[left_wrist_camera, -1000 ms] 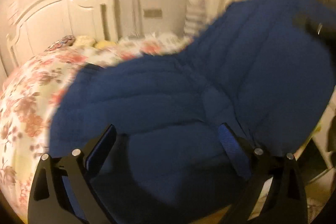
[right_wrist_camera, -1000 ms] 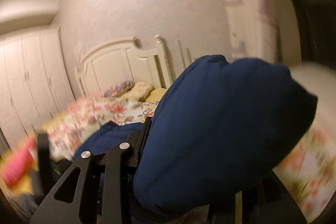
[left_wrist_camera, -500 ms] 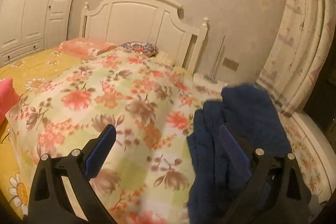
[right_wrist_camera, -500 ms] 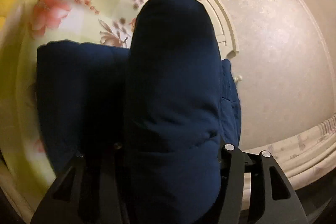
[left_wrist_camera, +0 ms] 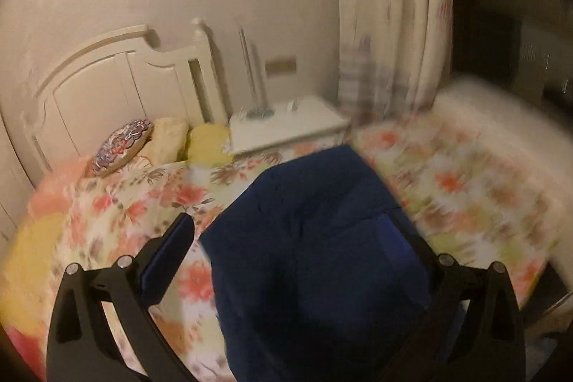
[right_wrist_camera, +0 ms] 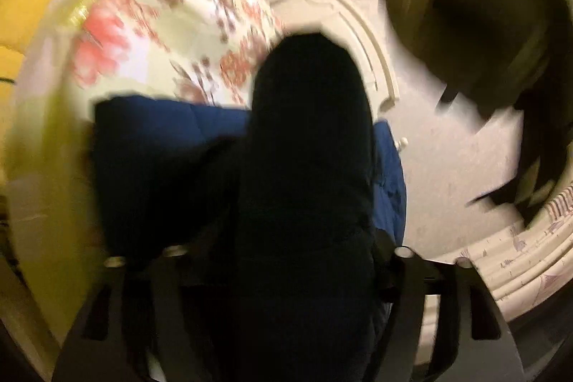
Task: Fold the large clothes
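A dark blue padded garment [left_wrist_camera: 315,253] lies bunched on the floral bedspread [left_wrist_camera: 465,188]. In the left wrist view it fills the lower middle, over the right finger. My left gripper [left_wrist_camera: 286,242] is wide open, its left finger [left_wrist_camera: 168,249] clear of the cloth. In the right wrist view the garment [right_wrist_camera: 308,167] stands as a thick dark roll between the fingers, with a blue part [right_wrist_camera: 161,138] spread to the left. My right gripper [right_wrist_camera: 290,253] is shut on that roll; its fingertips are hidden by the cloth.
A white headboard [left_wrist_camera: 118,74] with several cushions [left_wrist_camera: 121,145] stands at the bed's far left. A white nightstand [left_wrist_camera: 286,124] sits beside it. Curtains [left_wrist_camera: 390,24] hang at the right. A dark blurred shape [right_wrist_camera: 483,24] crosses the upper right of the right wrist view.
Both views swing fast and are blurred. The left gripper, over the open bedspread half a second ago, is now over the garment. The right gripper keeps its hold on the roll.
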Demonstrator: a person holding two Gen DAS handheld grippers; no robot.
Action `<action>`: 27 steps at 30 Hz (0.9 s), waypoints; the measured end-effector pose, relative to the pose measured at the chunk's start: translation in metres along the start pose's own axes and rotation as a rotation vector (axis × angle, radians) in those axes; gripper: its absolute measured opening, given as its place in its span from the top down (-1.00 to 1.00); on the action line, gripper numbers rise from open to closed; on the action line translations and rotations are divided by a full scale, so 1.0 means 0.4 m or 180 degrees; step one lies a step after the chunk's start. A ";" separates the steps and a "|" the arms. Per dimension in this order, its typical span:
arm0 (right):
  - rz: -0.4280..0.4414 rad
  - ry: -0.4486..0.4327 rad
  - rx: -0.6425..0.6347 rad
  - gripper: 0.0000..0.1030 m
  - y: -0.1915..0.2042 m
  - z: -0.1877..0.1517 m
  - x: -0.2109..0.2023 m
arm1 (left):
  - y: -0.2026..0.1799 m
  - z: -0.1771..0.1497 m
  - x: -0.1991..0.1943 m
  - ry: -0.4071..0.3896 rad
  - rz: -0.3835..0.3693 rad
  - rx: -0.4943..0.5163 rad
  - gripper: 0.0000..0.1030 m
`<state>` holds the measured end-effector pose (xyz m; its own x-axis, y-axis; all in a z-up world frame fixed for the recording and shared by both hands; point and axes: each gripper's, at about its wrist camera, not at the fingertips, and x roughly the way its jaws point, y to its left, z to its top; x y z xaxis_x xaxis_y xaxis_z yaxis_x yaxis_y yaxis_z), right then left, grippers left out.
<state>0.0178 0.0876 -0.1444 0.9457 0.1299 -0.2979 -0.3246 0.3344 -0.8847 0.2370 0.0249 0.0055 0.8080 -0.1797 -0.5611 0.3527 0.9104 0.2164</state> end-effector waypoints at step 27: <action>0.1781 -0.0032 0.1843 -0.37 -0.244 -0.167 0.079 | 0.132 -0.185 0.130 0.0234 0.0369 -0.0744 -0.95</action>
<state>0.0805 -0.0033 -0.0914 0.6412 0.4288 -0.6364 -0.7092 0.6479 -0.2781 0.2629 0.0912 -0.0713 0.7972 -0.0495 -0.6016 0.1343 0.9862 0.0969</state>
